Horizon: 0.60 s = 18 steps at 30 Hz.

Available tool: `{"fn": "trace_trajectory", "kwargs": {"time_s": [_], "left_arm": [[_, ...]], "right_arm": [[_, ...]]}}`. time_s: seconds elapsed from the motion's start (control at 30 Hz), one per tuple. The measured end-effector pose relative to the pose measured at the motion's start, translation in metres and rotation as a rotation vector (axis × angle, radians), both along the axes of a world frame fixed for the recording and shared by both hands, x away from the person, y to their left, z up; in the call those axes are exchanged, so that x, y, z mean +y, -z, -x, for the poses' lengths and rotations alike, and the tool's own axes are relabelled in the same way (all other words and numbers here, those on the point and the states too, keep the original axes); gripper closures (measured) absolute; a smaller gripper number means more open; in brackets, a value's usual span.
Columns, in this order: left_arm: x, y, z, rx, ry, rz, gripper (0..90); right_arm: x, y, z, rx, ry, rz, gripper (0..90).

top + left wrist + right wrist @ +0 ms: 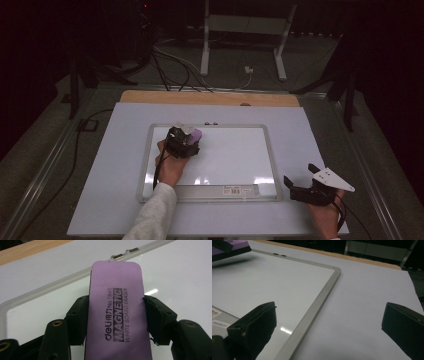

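Jaws: L gripper (116, 315) pinching eraser (116, 312) over whiteboard (210, 127); R gripper (329, 322) spread, frame edge betw.

Table (210, 97): wooden top, covered by a large white sheet (115, 165). Lying flat on the sheet: one framed whiteboard (235, 155), with a barcode sticker on its near edge.

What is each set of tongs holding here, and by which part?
The left tongs clamp the purple whiteboard eraser across its two long sides, near mid-length. The right tongs stand open and hold nothing.
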State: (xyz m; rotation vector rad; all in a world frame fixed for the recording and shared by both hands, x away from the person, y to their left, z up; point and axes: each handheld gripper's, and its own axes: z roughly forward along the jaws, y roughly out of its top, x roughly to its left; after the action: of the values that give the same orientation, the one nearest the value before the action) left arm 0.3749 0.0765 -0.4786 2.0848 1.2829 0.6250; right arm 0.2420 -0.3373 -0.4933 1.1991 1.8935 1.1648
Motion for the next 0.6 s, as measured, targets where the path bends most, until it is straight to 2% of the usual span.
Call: {"fn": "trace_trajectory", "kwargs": {"time_s": [0.4, 0.6], "left_arm": [[0.029, 0.007, -0.008, 0.022, -0.086, -0.003, 41.9], [0.039, 0.013, -0.010, 0.041, -0.134, -0.026, 41.8]], "right_arm": [[-0.002, -0.001, 0.002, -0.002, 0.002, -0.004, 0.1], [-0.001, -0.001, 0.001, -0.001, 0.001, -0.001, 0.1]]}}
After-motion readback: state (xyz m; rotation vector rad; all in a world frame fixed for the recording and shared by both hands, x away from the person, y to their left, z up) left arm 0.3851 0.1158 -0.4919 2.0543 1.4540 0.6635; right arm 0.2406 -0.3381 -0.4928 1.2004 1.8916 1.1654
